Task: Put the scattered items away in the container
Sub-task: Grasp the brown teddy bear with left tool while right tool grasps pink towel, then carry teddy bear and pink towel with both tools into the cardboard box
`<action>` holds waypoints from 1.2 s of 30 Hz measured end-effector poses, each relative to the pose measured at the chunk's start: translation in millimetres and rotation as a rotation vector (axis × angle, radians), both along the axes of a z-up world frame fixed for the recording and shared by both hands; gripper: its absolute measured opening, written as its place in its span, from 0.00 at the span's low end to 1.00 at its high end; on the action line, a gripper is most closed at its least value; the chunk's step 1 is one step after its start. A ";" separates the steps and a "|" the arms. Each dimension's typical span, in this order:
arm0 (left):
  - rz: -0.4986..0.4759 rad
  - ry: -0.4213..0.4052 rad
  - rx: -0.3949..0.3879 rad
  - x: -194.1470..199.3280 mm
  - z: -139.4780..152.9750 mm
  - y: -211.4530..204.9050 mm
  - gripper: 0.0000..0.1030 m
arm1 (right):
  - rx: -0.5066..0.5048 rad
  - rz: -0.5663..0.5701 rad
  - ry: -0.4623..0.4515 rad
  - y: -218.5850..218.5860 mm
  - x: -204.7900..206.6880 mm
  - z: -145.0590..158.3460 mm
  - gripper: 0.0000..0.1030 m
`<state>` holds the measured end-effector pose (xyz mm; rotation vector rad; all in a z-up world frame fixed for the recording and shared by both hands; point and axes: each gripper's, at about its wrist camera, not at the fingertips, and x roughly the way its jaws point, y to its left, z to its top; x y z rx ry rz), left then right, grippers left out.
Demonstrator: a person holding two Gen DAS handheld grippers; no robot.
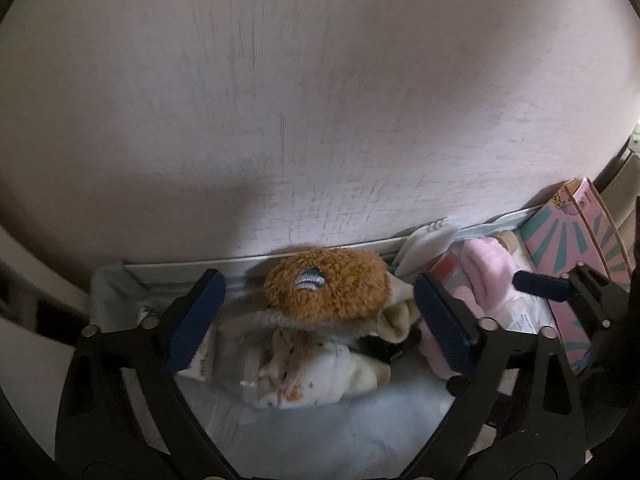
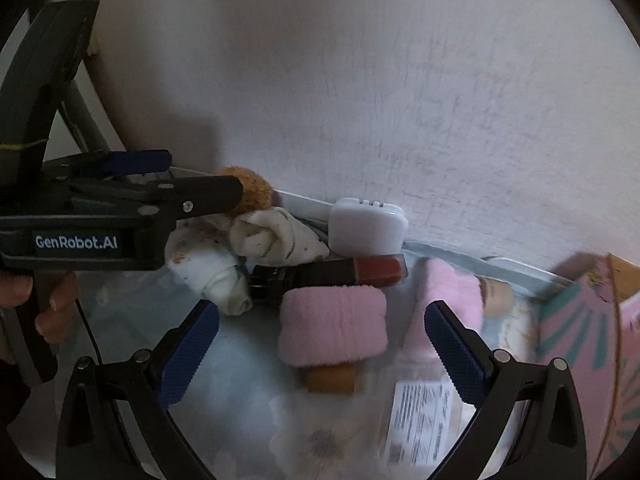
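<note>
Pale scuffed wall [image 1: 320, 100] fills the upper part of both wrist views. Below it, a clear plastic container [image 2: 132, 320] pushed against the wall, its far rim running along the wall's base. Pink carton with teal rays [image 2: 576, 340] stands at the container's right end. Left gripper [image 1: 320, 316] hangs over the container's left part, jaws spread wide, nothing between the pads; from the right wrist view it reaches in from the left edge. Right gripper [image 2: 322, 348] hovers over the middle, jaws likewise released, empty. Inside the container, all the items: a pink fluffy pad [image 2: 333, 322] just ahead of the right gripper, a second pink fluffy piece [image 2: 452, 292] to its right, rolled cream socks with small prints [image 2: 264, 240] bunched at the back left, a brown furry plush [image 1: 326, 284] resting on top of the socks under the left gripper, a white rounded case [image 2: 366, 224] leaning at the back wall, and a dark lip-gloss tube with reddish contents [image 2: 340, 272] lying between case and pink pad.
</note>
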<state>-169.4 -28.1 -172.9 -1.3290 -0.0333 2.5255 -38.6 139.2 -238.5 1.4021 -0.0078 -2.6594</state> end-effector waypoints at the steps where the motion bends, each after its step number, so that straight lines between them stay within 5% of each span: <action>1: -0.004 -0.022 0.017 -3.5 -4.4 -0.9 0.76 | -0.012 0.007 -0.012 1.1 -4.1 -3.8 0.98; 5: 0.006 -0.099 0.111 -12.8 -20.8 -10.5 0.59 | -0.021 0.036 -0.076 3.4 -16.8 -20.5 0.86; 12: 0.001 -0.098 0.101 -10.2 -23.3 -5.8 0.51 | -0.036 0.023 -0.153 9.5 -19.9 -43.4 0.57; 18: 0.015 -0.066 0.118 -3.3 -8.6 -5.0 0.50 | -0.052 0.015 -0.120 13.4 -10.1 -26.0 0.33; 36: -0.090 0.078 0.120 35.7 94.8 30.3 0.50 | -0.075 -0.102 -0.034 33.2 37.8 71.4 0.31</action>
